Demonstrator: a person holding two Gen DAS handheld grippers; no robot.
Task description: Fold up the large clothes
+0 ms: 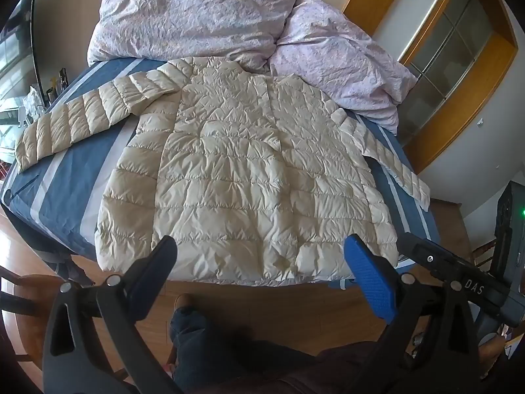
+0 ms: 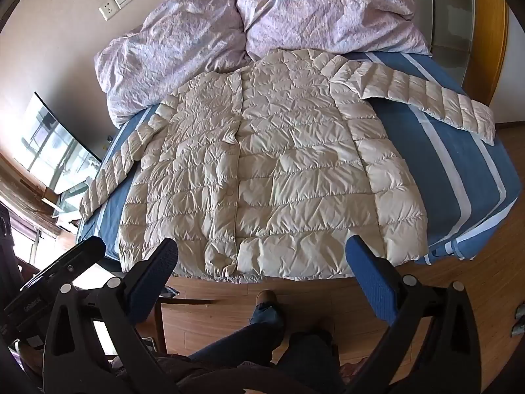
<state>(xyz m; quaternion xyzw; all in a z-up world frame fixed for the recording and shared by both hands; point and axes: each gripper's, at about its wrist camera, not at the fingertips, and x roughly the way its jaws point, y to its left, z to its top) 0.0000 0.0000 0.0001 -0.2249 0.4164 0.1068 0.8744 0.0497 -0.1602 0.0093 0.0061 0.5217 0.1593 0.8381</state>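
Left wrist view puts the cream quilted down jacket (image 1: 249,170) spread flat on the blue striped bed (image 1: 65,193), straight ahead of both tongs. Our left gripper (image 1: 261,262) and right gripper (image 2: 262,256) hang apart, holding nothing, above the hem. We judge folding should begin with a sleeve (image 1: 82,115), pinched near the cuff and carried across the body. Only the right wrist view shows the front snap placket (image 2: 238,164).
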